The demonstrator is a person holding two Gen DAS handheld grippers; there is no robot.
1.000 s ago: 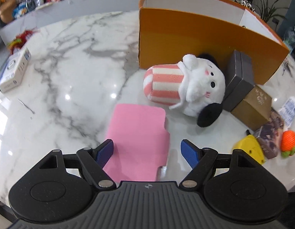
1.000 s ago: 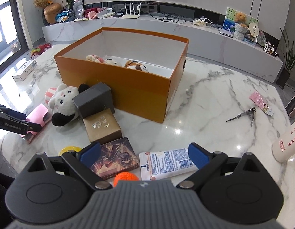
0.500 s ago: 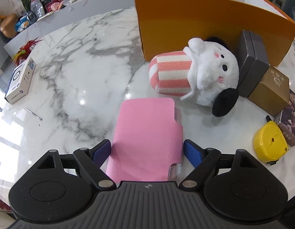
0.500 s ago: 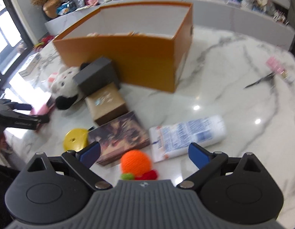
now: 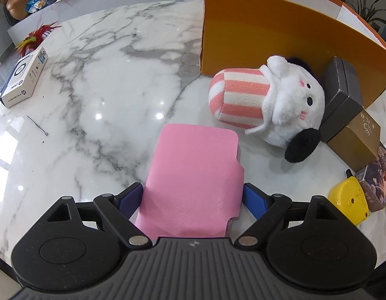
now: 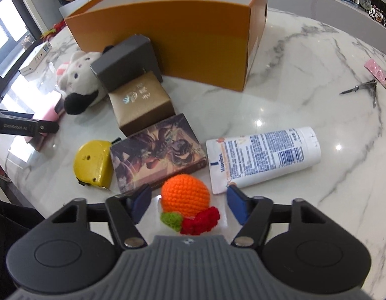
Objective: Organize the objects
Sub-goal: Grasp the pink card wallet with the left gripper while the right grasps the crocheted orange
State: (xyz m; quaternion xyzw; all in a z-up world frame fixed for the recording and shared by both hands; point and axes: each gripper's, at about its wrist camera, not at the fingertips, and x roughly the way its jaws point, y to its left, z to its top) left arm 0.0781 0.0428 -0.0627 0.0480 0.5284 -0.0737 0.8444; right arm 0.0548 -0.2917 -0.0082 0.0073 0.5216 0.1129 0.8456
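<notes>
left claw (image 5: 193, 197): your fingers flank the pink case (image 5: 193, 175) at lower centre, touching both edges; grip looks clamped.
right claw (image 6: 189, 201): spread apart, low over the table (image 6: 292, 95), straddling the crochet orange (image 6: 185, 195).

A round white marble tabletop (image 6: 305, 80) with grey veins carries a large open orange cardboard box (image 6: 193, 40), a white plush toy with a pink-striped body (image 5: 267, 100), a dark grey box (image 6: 123, 62), a gold-brown box (image 6: 143, 102), a dark illustrated box (image 6: 155, 150), a yellow tape measure (image 6: 93, 165), a white lotion tube (image 6: 265, 155), an orange crocheted ball (image 6: 185, 195), a pink flat case (image 5: 193, 180), a white carton (image 5: 24, 77) and small metal scissors (image 6: 362, 87)
</notes>
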